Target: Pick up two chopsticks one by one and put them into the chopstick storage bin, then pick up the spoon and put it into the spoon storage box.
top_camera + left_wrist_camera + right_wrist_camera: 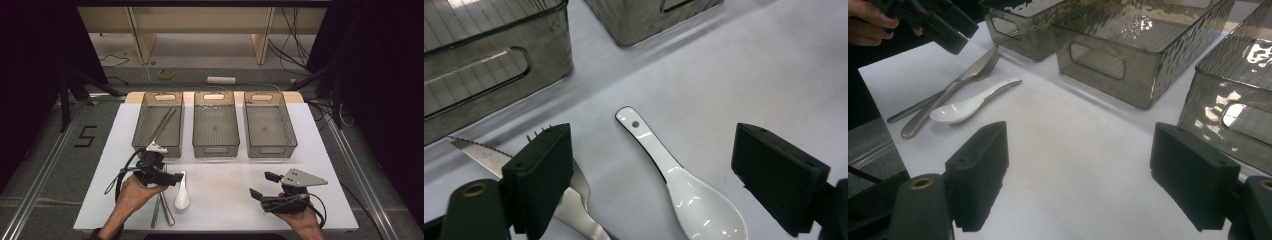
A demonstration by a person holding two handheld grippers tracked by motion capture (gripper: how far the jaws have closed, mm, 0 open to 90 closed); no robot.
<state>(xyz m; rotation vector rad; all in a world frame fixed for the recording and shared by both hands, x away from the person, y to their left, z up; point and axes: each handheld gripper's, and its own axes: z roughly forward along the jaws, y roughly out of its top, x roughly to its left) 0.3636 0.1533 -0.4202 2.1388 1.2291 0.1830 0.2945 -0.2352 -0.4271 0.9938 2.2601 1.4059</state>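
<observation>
- The left gripper (pixel 651 175) hovers just above the white spoon (pixel 679 182), jaws wide apart with the spoon between them, untouched
- The spoon lies flat on the white table (pixel 225 185), just beside a fork (pixel 955 85) and a knife (pixel 479 152), near the left bin (pixel 159 125)
- The right gripper (pixel 1088 175) is held low over bare table, jaws apart and empty
</observation>
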